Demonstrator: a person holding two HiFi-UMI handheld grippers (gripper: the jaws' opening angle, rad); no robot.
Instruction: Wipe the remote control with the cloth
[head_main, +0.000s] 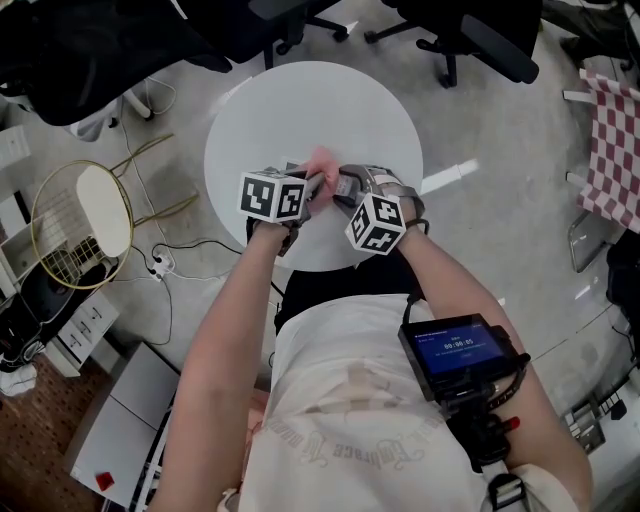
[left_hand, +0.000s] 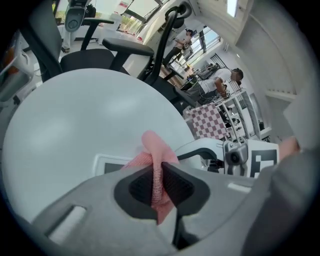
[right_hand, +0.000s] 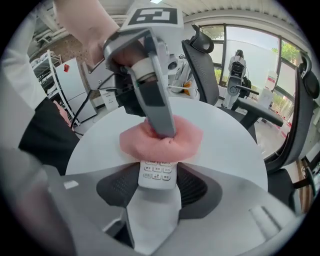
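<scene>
While the person stands over the round white table (head_main: 300, 100), both hands meet above its near edge, each carrying 1 hand-held gripper. The right hand-held gripper (right_hand: 157, 182) is clamped on the remote control (right_hand: 157, 172): its 2 dark pads press against the long sides of the white body, fairly wide apart to fit it, and the remote control points away from that hand towards the middle of the table. A few rows of pale buttons show just past the jaws.

From the other side, the left hand-held gripper (left_hand: 161, 185) is closed tight on the pink cloth (right_hand: 150, 142), with a fold of the fabric pinched between its narrow jaws and the rest bunched out in front. That bunch sits on top of the remote control, covering its far part, and the grey jaws press down into the bunch from above. Whether the remote control touches the tabletop I cannot tell from where the cloth hides it.

A small screen (head_main: 460, 355) with a blue display is strapped to the person's right forearm. Dark office chairs (head_main: 470, 40) stand beyond the table, a gold wire stool (head_main: 80, 225) is off to the left on the floor, and a red-and-white checked cloth (head_main: 610, 150) hangs at the far right.
</scene>
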